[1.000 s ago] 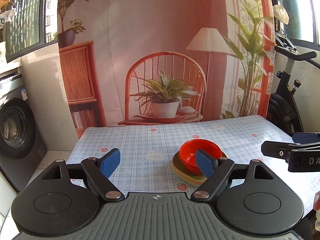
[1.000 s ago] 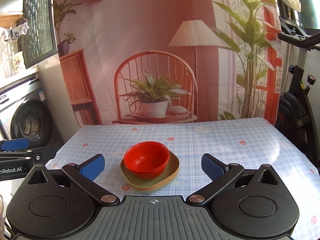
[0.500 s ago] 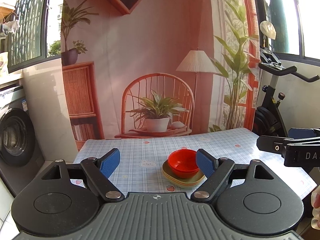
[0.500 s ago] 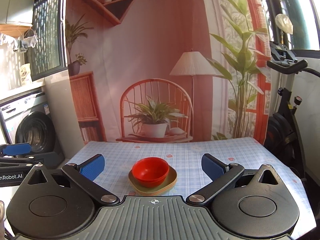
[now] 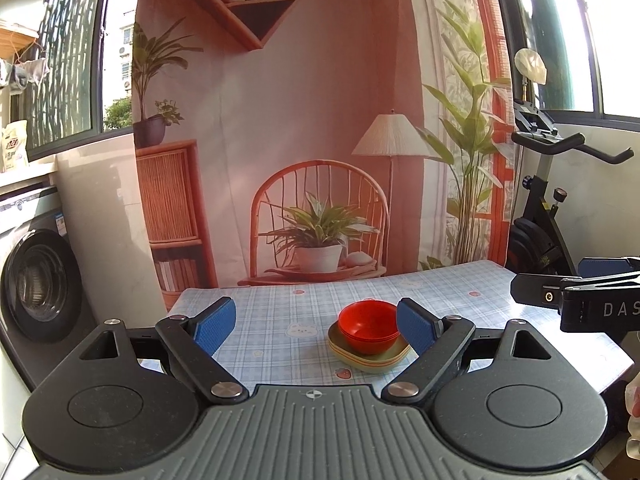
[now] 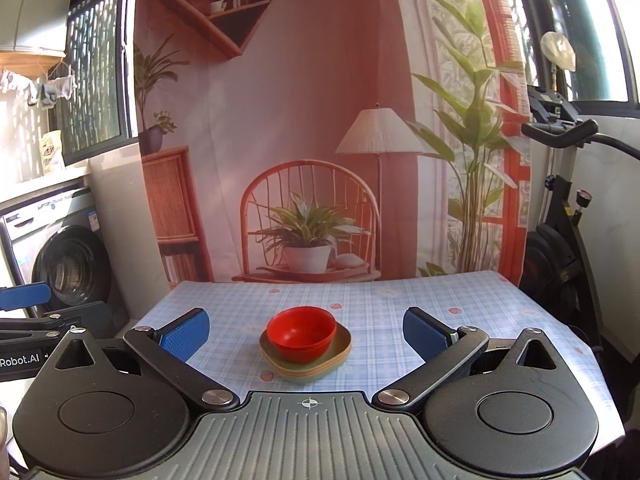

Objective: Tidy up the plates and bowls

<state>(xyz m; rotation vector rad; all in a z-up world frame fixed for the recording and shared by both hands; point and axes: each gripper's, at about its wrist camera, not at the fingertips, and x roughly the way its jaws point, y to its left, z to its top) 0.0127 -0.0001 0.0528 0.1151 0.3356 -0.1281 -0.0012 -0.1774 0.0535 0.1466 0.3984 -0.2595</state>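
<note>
A nest of red bowls (image 5: 369, 331) (image 6: 302, 333) sits on a stack of olive-green plates (image 5: 370, 357) (image 6: 308, 362) near the front of a table with a blue checked cloth (image 5: 280, 316) (image 6: 380, 312). My left gripper (image 5: 314, 326) hangs back from the table, its jaws opening, with nothing between the blue pads. My right gripper (image 6: 307, 334) is open and empty too, held off the table with the stack seen between its fingers. Each gripper shows at the edge of the other's view.
A printed backdrop (image 5: 320, 140) hangs behind the table. A washing machine (image 5: 36, 284) (image 6: 68, 264) stands at the left, an exercise bike (image 5: 548, 208) (image 6: 568, 220) at the right. A fingertip (image 5: 634, 396) shows at the right edge.
Both grippers have drawn back from the table and risen, so the bowls and plates look smaller and farther off. The left jaws stand slightly wider.
</note>
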